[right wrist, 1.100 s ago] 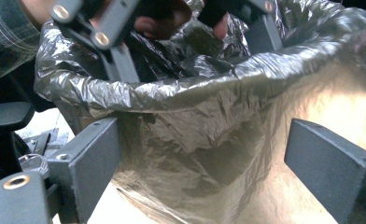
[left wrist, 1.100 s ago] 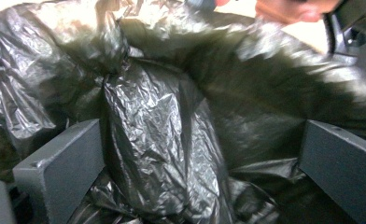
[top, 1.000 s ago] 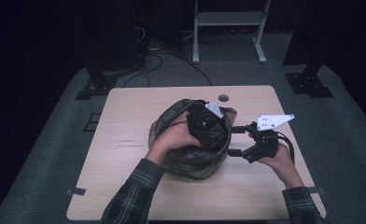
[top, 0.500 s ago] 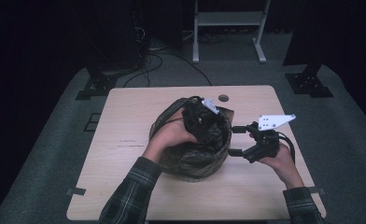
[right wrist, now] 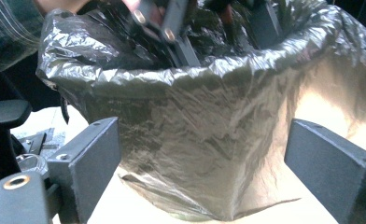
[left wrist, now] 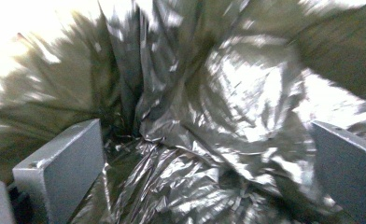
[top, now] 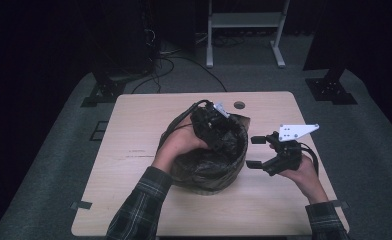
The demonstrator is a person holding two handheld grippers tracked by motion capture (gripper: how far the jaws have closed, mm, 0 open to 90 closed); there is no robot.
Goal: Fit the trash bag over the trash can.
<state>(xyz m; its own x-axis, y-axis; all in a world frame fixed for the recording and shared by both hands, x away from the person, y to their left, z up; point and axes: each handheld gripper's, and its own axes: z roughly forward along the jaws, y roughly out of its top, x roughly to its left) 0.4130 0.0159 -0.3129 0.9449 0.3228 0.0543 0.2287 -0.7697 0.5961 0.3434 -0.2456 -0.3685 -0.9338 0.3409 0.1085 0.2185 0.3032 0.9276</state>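
Note:
A dark, crinkled plastic bag [top: 209, 167] stands open on the wooden table [top: 129, 150], its film [right wrist: 195, 126] folded over a rim. My left gripper [top: 218, 125] is lowered into the bag's mouth from the near left, with the hand at the rim. Its jaws stand wide apart, and my left gripper [left wrist: 204, 177] has only shiny bag film [left wrist: 228, 93] ahead of it. My right gripper [top: 254, 151] hovers just right of the bag, open, its jaws pointing at the bag's side without touching. In its own view my right gripper [right wrist: 204, 172] frames the bag wall.
A small round hole [top: 239, 105] sits in the table behind the bag. Beyond the table are a metal rack [top: 244, 30], cables on the floor [top: 184, 60] and two dark stand bases [top: 104, 92] [top: 331, 90]. Bare tabletop lies left of the bag and along the front edge.
My left gripper has shifted a little inside the bag's mouth and the film around it has changed shape. The right gripper has stayed open in about the same place.

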